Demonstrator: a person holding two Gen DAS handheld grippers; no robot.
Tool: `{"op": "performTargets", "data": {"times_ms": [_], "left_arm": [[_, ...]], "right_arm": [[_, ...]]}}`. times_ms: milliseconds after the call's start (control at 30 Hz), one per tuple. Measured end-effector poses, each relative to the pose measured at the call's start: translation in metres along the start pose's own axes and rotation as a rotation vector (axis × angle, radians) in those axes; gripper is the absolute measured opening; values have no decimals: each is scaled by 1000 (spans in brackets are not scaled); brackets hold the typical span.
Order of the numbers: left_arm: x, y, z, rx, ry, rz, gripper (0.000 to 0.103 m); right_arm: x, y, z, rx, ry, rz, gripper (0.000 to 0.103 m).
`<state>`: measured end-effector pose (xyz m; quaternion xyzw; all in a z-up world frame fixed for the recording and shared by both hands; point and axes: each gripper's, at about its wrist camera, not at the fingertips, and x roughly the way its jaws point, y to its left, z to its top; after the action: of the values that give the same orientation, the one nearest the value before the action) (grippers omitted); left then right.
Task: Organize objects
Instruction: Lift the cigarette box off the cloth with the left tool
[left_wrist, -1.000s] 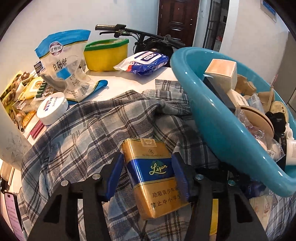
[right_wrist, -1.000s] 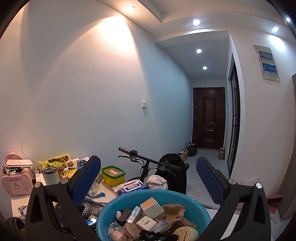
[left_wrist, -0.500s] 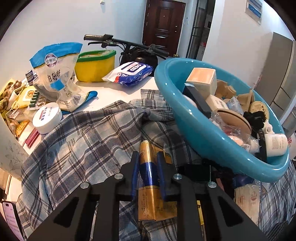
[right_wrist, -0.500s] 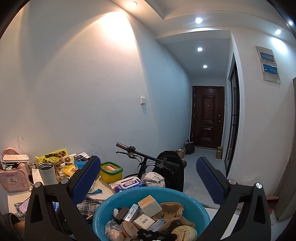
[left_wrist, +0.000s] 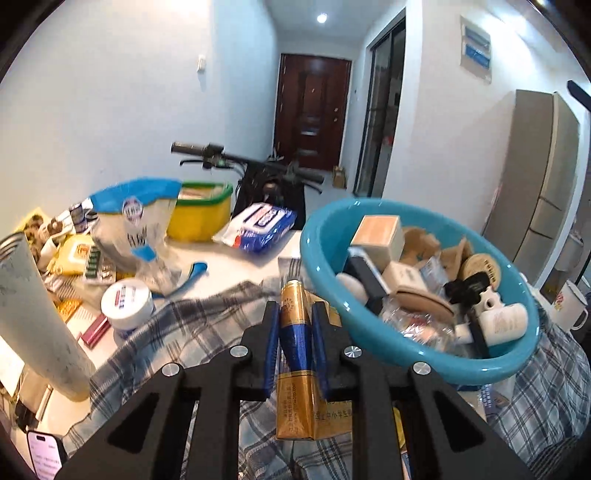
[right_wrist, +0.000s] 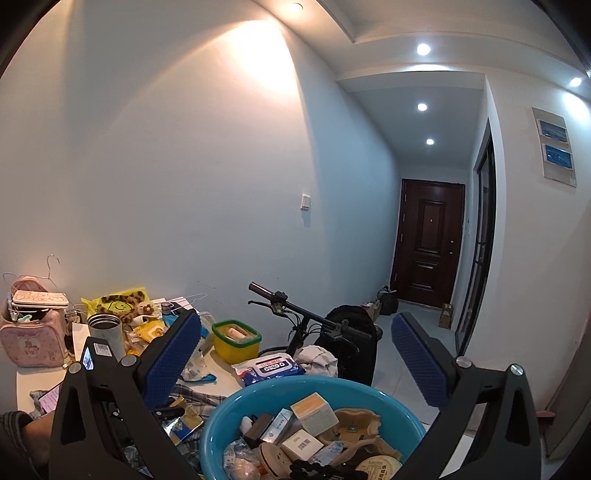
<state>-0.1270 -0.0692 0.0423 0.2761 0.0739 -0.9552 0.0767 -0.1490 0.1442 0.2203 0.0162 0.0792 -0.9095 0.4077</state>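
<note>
Left gripper (left_wrist: 294, 325): blue pads pinched on the narrow sides of a gold-and-blue cigarette pack (left_wrist: 295, 354), lower centre of the left wrist view. Pack stands on edge between the pads, top end pointing away towards the basin, lower end hanging over the plaid cloth (left_wrist: 177, 332).

Right gripper (right_wrist: 295, 354): jaws spread wide, nothing between the pads; framed above the basin in the lower half of the right wrist view.

Teal basin (left_wrist: 325, 236): right of centre in the left wrist view, resting on the plaid cloth. Contents: small cartons, a round tin, a white bottle, crinkled plastic bags, a black item.

Worktop (left_wrist: 236, 262), left half of the left wrist view:
- white round jar (left_wrist: 127, 302), at the edge of the plaid cloth;
- clear bag with blue top (left_wrist: 136, 225), standing behind the jar;
- yellow tub with green rim (left_wrist: 201, 214), near the wall;
- wet-wipes pack (left_wrist: 260, 229), between tub and basin;
- pale tumbler (left_wrist: 33, 317), far left;
- phone (left_wrist: 44, 454), lit screen, lower left corner.

White mug (left_wrist: 567, 308): far right edge, beyond the basin.
</note>
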Motion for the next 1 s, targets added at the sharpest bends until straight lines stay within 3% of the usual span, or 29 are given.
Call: {"op": "performTargets", "data": {"times_ms": [733, 867, 1000], "left_arm": [[-13, 21, 5, -118, -17, -112, 19], [-20, 20, 6, -92, -47, -86, 19], [-23, 28, 8, -96, -60, -54, 19]], "right_arm": [[11, 27, -2, -53, 57, -2, 103], [17, 38, -2, -46, 54, 67, 103], [20, 45, 0, 44, 75, 59, 103]]}}
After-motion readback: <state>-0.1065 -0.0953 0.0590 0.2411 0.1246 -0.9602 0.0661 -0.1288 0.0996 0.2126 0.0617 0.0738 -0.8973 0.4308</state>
